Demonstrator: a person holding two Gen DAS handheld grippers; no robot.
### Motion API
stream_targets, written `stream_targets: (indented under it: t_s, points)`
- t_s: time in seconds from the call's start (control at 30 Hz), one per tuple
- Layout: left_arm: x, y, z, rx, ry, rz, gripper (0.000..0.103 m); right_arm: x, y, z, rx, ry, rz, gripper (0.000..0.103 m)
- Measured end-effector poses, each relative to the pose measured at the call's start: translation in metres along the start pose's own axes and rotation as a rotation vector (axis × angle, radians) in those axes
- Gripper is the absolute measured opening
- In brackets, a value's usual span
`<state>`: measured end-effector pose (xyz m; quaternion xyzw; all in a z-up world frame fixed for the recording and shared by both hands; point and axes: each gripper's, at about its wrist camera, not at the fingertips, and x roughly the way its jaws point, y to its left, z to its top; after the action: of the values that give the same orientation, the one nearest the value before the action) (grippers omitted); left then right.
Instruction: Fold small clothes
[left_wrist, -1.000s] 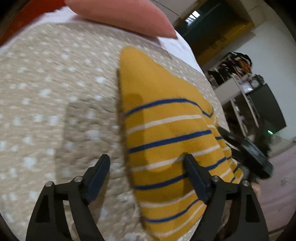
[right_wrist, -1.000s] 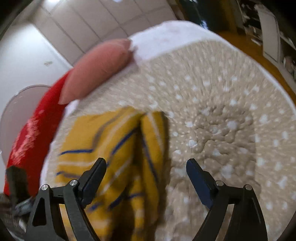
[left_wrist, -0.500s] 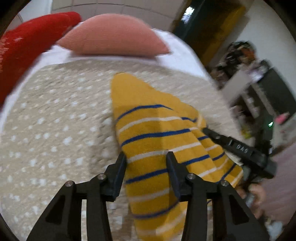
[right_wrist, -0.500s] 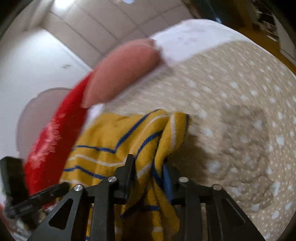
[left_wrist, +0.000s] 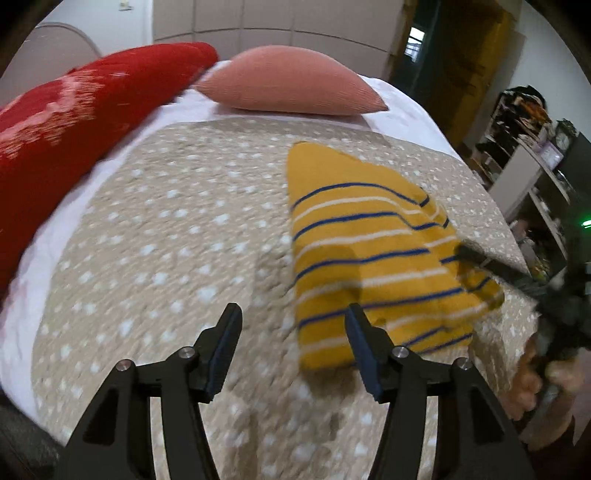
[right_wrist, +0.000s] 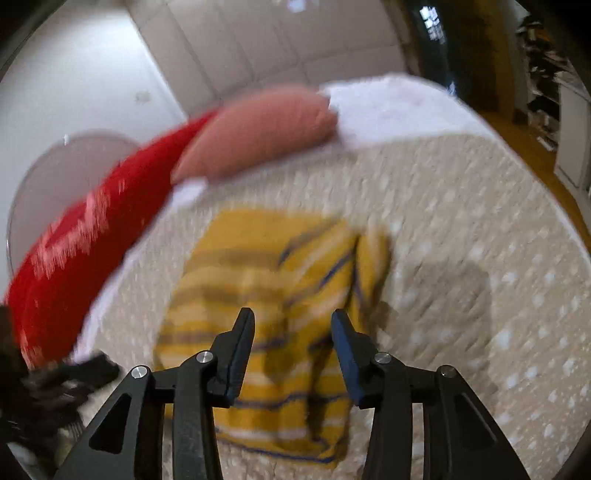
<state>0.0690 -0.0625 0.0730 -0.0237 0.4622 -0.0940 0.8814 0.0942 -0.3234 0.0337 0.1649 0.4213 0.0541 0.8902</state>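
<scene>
The work surface is a bed covered with a beige quilt (left_wrist: 177, 236) printed with white dots. A pink pillow (left_wrist: 291, 85) and a red blanket (left_wrist: 74, 122) lie at the far end, and shelves stand at the right of the room.

The item to fold is a small yellow garment (left_wrist: 369, 258) with blue and white stripes. It lies on the quilt toward the right side of the bed, roughly flat, with one layer already turned over along its right edge, where it bunches.

Left gripper (left_wrist: 291, 350): jaws opening, nothing between them. It hangs above bare quilt, with its right finger over the garment's near left corner, not pinching it.

Right gripper (right_wrist: 291, 354): jaws part-closed with a clear gap. In its own blurred view the garment appears behind the gap and no cloth is seen pinched. In the left view it sits at the garment's right edge, and contact there cannot be confirmed.

Handling assessment: the fabric is judged light, soft and limp. It will sag and crease when lifted and is unlikely to slip. Take hold at corners or along a hem, one gripper per corner, pinching all layers together. Lift low to keep the fold aligned.
</scene>
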Motion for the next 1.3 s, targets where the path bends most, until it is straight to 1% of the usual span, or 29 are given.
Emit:
stream_targets:
  t_s: [0.03, 0.07, 0.1, 0.13, 0.2, 0.23, 0.33, 0.43, 0.47, 0.5, 0.6, 0.67, 0.8, 0.93, 1.3]
  points:
    - [-0.006, 0.004, -0.006, -0.004, -0.011, 0.020, 0.064, 0.010, -0.002, -0.009, 0.013, 0.043, -0.028, 0.031]
    - [-0.013, 0.008, -0.011, -0.004, -0.023, 0.034, 0.066, 0.019, -0.009, -0.019, 0.034, 0.078, -0.040, 0.030]
    - [-0.022, 0.009, -0.017, -0.004, -0.044, 0.061, 0.067, 0.023, -0.015, -0.026, 0.048, 0.079, -0.047, 0.029]
    - [-0.028, 0.009, -0.021, -0.001, -0.063, 0.095, 0.067, 0.022, -0.018, -0.027, 0.055, 0.064, -0.049, 0.030]
    - [-0.039, 0.008, -0.030, 0.009, -0.107, 0.177, 0.069, 0.006, -0.021, -0.033, 0.087, 0.041, -0.059, 0.031]
    - [-0.043, 0.007, -0.034, 0.011, -0.125, 0.202, 0.069, -0.002, -0.019, -0.036, 0.089, 0.025, -0.065, 0.031]
    - [-0.055, 0.006, -0.045, 0.008, -0.160, 0.226, 0.069, -0.034, -0.009, -0.049, 0.066, -0.050, -0.121, 0.039]
    - [-0.060, 0.003, -0.053, -0.003, -0.165, 0.224, 0.069, -0.061, -0.002, -0.067, 0.082, -0.096, -0.148, 0.051]
    - [-0.061, 0.003, -0.055, -0.006, -0.162, 0.217, 0.069, -0.065, -0.003, -0.071, 0.095, -0.103, -0.162, 0.061]
    - [-0.061, 0.002, -0.057, -0.004, -0.159, 0.213, 0.069, -0.070, -0.003, -0.078, 0.112, -0.115, -0.173, 0.065]
    - [-0.064, 0.000, -0.066, 0.002, -0.150, 0.209, 0.069, -0.083, -0.001, -0.096, 0.129, -0.131, -0.160, 0.065]
    - [-0.065, -0.002, -0.070, 0.007, -0.148, 0.210, 0.069, -0.084, 0.006, -0.100, 0.120, -0.138, -0.181, 0.065]
    - [-0.065, -0.007, -0.075, 0.018, -0.142, 0.200, 0.069, -0.082, 0.022, -0.109, 0.062, -0.134, -0.219, 0.065]
    - [-0.067, -0.012, -0.078, 0.036, -0.143, 0.196, 0.070, -0.080, 0.033, -0.115, 0.021, -0.125, -0.227, 0.065]
    - [-0.064, -0.015, -0.084, 0.040, -0.123, 0.169, 0.071, -0.071, 0.038, -0.123, -0.001, -0.096, -0.246, 0.067]
